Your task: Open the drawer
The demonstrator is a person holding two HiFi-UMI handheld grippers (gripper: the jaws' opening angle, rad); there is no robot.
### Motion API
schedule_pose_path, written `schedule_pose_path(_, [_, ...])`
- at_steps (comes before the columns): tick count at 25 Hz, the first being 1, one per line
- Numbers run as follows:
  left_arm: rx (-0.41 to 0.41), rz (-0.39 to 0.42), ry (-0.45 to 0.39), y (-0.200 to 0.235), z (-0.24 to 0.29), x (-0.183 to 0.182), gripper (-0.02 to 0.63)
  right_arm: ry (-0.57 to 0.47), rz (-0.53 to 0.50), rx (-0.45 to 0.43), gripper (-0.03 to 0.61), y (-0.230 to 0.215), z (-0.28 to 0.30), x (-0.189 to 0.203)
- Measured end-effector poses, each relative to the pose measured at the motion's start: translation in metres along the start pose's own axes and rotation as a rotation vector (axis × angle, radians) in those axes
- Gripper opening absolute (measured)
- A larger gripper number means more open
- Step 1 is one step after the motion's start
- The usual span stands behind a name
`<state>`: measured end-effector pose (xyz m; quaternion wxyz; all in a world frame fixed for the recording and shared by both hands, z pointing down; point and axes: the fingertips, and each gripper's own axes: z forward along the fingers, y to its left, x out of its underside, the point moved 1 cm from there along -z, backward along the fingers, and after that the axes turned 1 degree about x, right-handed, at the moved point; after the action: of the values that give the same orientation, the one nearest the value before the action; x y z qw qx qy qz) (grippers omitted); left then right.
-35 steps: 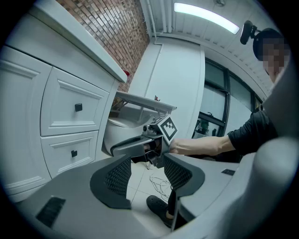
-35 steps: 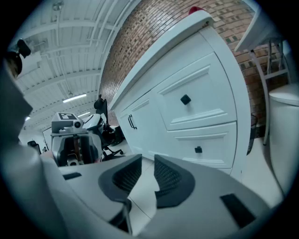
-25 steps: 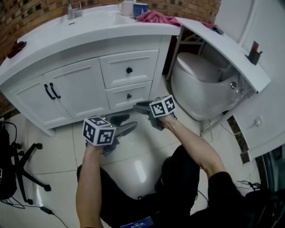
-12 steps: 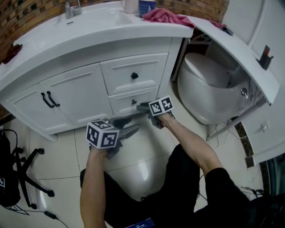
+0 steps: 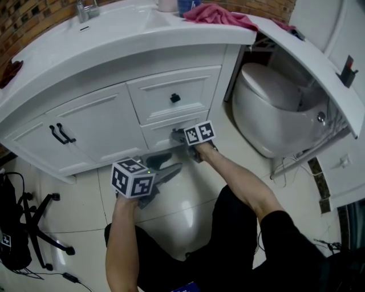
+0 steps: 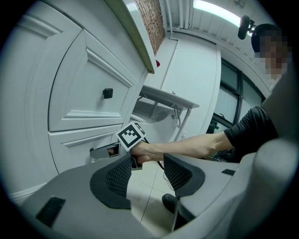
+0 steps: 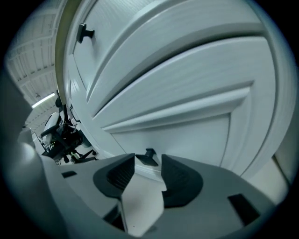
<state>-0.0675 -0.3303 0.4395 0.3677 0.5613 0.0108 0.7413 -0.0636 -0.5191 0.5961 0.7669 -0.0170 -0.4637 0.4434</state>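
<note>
The white vanity has two stacked drawers. The upper drawer (image 5: 171,91) carries a small black knob (image 5: 175,98). Below it, the lower drawer (image 5: 155,134) looks closed. My right gripper (image 5: 175,136) is up against its front and hides its knob in the head view. In the right gripper view that knob (image 7: 149,155) sits just past the tips of the right gripper (image 7: 147,161); the jaws are opening and the pads are not touching it. My left gripper (image 5: 169,166) hovers lower and left, over the floor, and the left gripper (image 6: 147,163) is open and empty.
Two cabinet doors with black handles (image 5: 60,134) stand left of the drawers. A toilet (image 5: 274,108) is at the right. A pink cloth (image 5: 214,14) lies on the counter. A chair base (image 5: 34,225) is on the tiled floor at far left. The person's knees are close behind the grippers.
My right gripper has moved in and down to the lower drawer's front. The left gripper has drifted a little toward the cabinet. The drawers have not moved.
</note>
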Motion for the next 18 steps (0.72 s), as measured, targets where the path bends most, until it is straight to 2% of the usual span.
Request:
schedule_pose_path(3, [0.003, 0.008, 0.002, -0.0019, -0.0010, 0.0000, 0.215, -0.025, 0.095, -0.030, 0.210, 0.0012, 0.0053, -0.0028])
schedule_pose_path(8, [0.004, 0.013, -0.001, -0.0029, -0.0029, -0.0007, 0.215, -0.080, 0.385, -0.144, 0.207, -0.0049, 0.0041, -0.0054])
schedule_pose_path(10, [0.007, 0.015, 0.000, -0.0038, -0.0023, -0.0007, 0.215, -0.079, 0.455, -0.170, 0.180, -0.0066, 0.0065, -0.0033])
schedule_pose_path(12, [0.010, 0.017, 0.003, -0.0052, -0.0006, -0.0005, 0.215, -0.068, 0.477, -0.180, 0.178, -0.0065, 0.0099, -0.0008])
schedule_pose_path(18, [0.007, 0.017, 0.006, -0.0044, -0.0008, -0.0005, 0.215, -0.049, 0.456, -0.182, 0.173, -0.0064, 0.0110, -0.0007])
